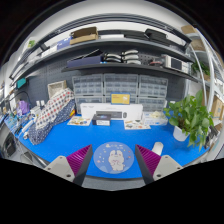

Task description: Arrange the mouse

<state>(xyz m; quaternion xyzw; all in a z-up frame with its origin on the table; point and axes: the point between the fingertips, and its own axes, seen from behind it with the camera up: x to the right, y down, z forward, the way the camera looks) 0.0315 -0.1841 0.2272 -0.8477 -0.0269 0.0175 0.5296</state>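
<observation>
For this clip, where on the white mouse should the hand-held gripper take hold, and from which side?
Probably across the white mouse's two long flanks, coming from above and behind it. It lies flat on the blue table, apart from the round mouse pad, just ahead of the right finger. The hand-held gripper is open and empty, so it needs to shift right first.

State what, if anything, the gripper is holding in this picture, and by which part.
Nothing is held. The gripper is open, its fingers apart above the blue table. The round mouse pad lies between them, and the white mouse sits untouched just right of the right finger.
</observation>
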